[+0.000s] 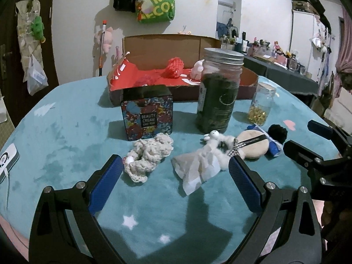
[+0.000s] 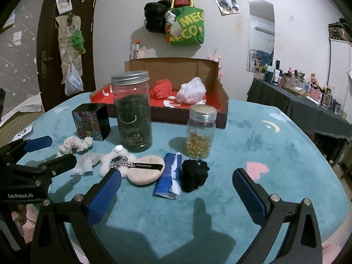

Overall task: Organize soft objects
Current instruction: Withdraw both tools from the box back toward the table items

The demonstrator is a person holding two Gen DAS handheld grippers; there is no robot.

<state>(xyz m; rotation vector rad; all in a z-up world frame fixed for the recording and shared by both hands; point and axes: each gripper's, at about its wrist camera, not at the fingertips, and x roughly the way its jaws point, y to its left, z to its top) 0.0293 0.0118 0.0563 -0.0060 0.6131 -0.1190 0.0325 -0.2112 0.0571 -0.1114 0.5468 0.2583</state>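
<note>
Soft things lie on the teal table: a cream crocheted piece (image 1: 149, 156), a crumpled white tissue (image 1: 195, 167), a fluffy white scrunchie with a checked bow (image 2: 110, 160), a beige powder puff (image 2: 146, 171), a blue-and-white packet (image 2: 168, 178) and a black scrunchie (image 2: 194, 175). My left gripper (image 1: 176, 162) hovers open just short of the crocheted piece and the tissue, holding nothing. My right gripper (image 2: 177, 176) is open and empty too, with the puff, the packet and the black scrunchie ahead between its fingers. A cardboard box (image 2: 222, 101) at the back holds a red foam net (image 2: 161, 89) and a pale pink bundle (image 2: 191, 93).
A floral tin (image 1: 147, 116), a tall jar of dark leaves (image 1: 217, 92) and a small jar of gold capsules (image 2: 200, 132) stand between the soft things and the box. A white device (image 1: 6, 160) lies at the left table edge. A cluttered dark side table (image 2: 308, 103) stands to the right.
</note>
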